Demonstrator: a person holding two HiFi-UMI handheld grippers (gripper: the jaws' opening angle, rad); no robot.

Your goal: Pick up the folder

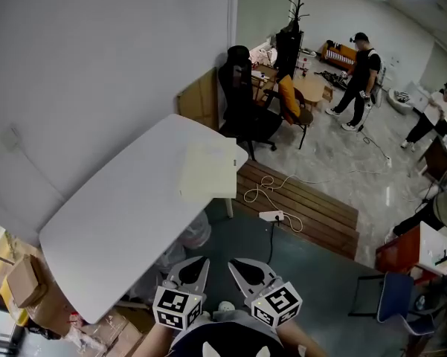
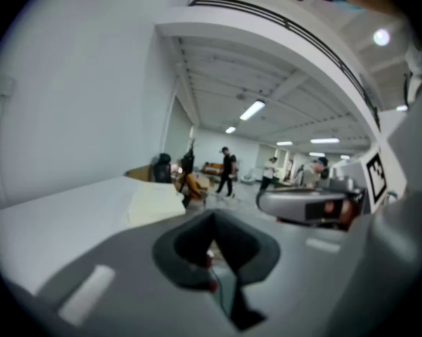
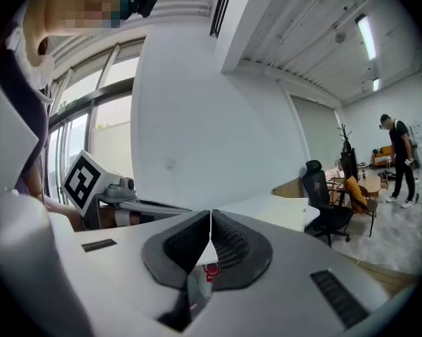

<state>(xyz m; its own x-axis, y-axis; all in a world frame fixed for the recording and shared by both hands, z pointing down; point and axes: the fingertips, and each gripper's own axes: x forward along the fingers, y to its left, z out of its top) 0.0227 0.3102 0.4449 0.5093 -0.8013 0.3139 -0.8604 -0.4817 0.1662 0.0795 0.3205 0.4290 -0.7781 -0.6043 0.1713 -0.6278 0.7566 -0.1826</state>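
The folder (image 1: 208, 171) is pale yellow and flat. It lies on the white table (image 1: 111, 222), at the far end, close to the corner. One edge of it sits right by the table's edge. Nothing is touching it.

The table is long with round corners. It stands next to a big white wall (image 1: 97, 58).

The two grippers are well away from the folder. They are low down in the head view, close to the person's body and off the near end of the table. The left gripper (image 1: 196, 263) has its two jaws pressed together, and nothing is between them. The right gripper (image 1: 242, 266) is just beside it. Its jaws are pressed together too, and it is holding nothing. Both point toward the table and a little down.

In the left gripper view the folder shows past the jaws on the table top. In the right gripper view it shows far off at the table's end.

Behind the table stands a black office chair (image 1: 242, 103). Beside it is a chair with an orange back (image 1: 290, 99). On the floor to the right of the table lies a low wooden bench (image 1: 312, 207), with a white power strip (image 1: 271, 216) and a curly cord on it. A cardboard box (image 1: 26, 281) sits by the near left of the table. Far back, a person in black (image 1: 361, 76) stands on the shiny floor.
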